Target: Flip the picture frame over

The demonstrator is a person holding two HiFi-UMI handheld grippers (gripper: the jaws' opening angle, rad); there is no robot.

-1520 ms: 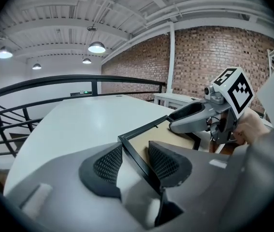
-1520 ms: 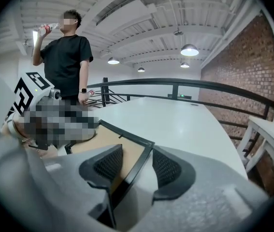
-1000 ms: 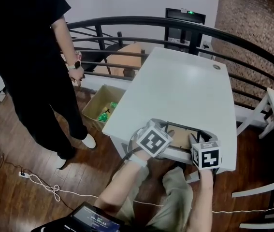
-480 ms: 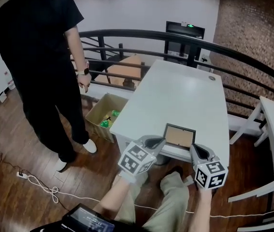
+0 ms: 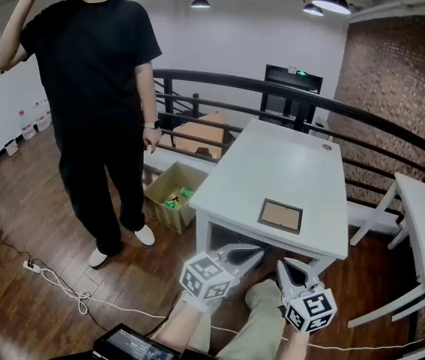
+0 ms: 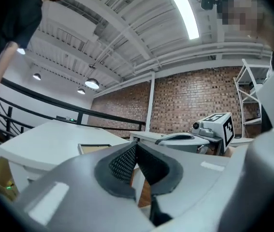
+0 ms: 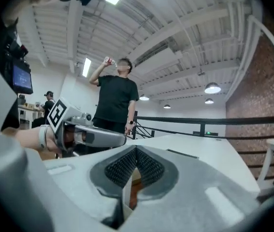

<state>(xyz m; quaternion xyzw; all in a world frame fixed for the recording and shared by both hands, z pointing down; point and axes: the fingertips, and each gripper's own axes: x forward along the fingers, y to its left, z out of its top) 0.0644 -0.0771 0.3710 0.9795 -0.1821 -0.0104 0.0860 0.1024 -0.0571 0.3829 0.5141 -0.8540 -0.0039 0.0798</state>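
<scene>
- Grey mesh pads of the left gripper meet tip to tip with nothing between them. The right gripper is closed the same way and holds nothing.
- We hold both over our lap, below the near edge of the white table, with their tips near each other but apart.
- Neither gripper touches the picture frame. It lies flat on the table close to that near edge, with a tan panel facing up inside a dark border.
- We cannot tell whether that panel is the back or the front. If we judge it wrong, we could flip the frame back again.
- Because the frame sits so near the edge, a closed gripper rising carelessly could knock it off.
- A second ago both grippers were up at the frame. Now they are drawn back and it rests alone.
</scene>
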